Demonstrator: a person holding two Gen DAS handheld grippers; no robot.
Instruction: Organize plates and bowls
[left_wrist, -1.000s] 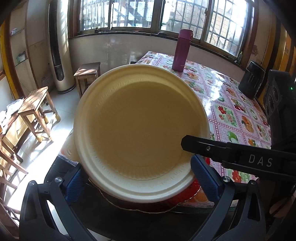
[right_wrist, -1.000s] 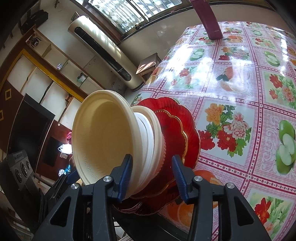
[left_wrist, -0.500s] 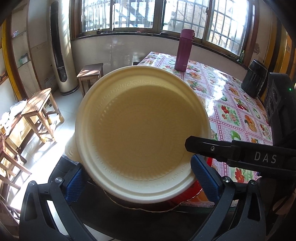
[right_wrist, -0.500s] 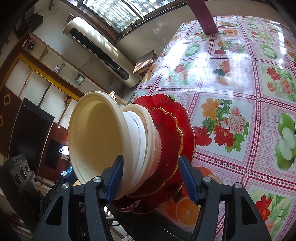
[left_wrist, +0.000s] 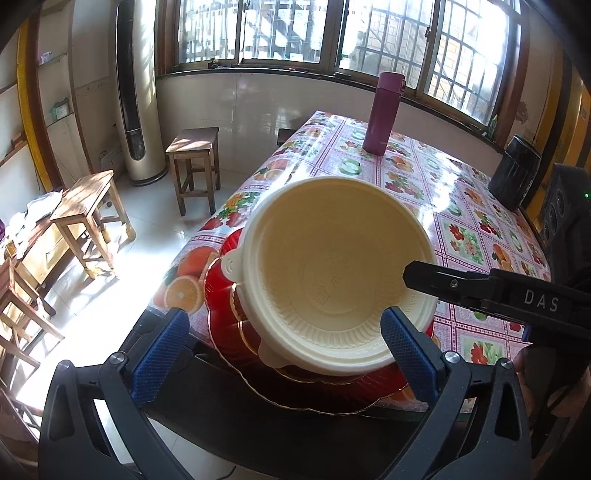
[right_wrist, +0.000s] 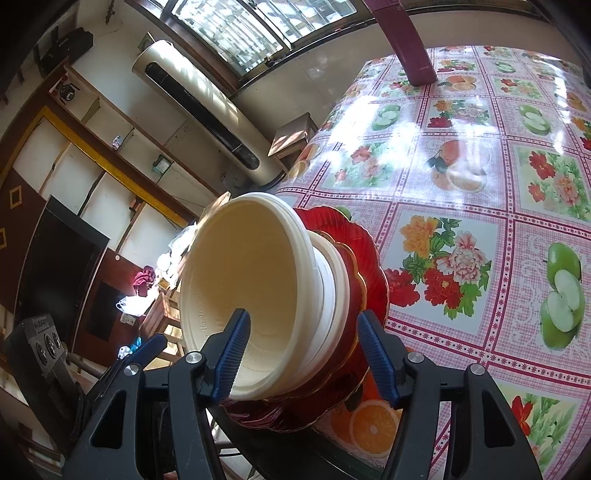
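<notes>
A cream bowl (left_wrist: 332, 273) tops a stack of cream bowls (right_wrist: 325, 295) on red gold-rimmed plates (left_wrist: 229, 325) at the near corner of the flowered table (left_wrist: 461, 206); the plates overhang its edge. My left gripper (left_wrist: 284, 350) is open, its blue pads wide on either side of the stack and clear of it. From the side, my right gripper (right_wrist: 303, 354) straddles the stack's rim, one pad inside the top bowl, the other by the red plates (right_wrist: 369, 266). I see no pad pressing. Its upper finger (left_wrist: 480, 291) reaches over the bowl.
A purple flask (left_wrist: 382, 110) stands at the table's far side and a black pot (left_wrist: 515, 171) at the right edge. Wooden stools (left_wrist: 194, 147) and a tall floor air conditioner (left_wrist: 136, 92) are to the left. A black speaker (left_wrist: 565, 221) sits at the right.
The right jaws have widened. The cream bowl that stood tilted up close to the left camera has dropped back onto the red plates, farther off. Neither hand has shifted much.
</notes>
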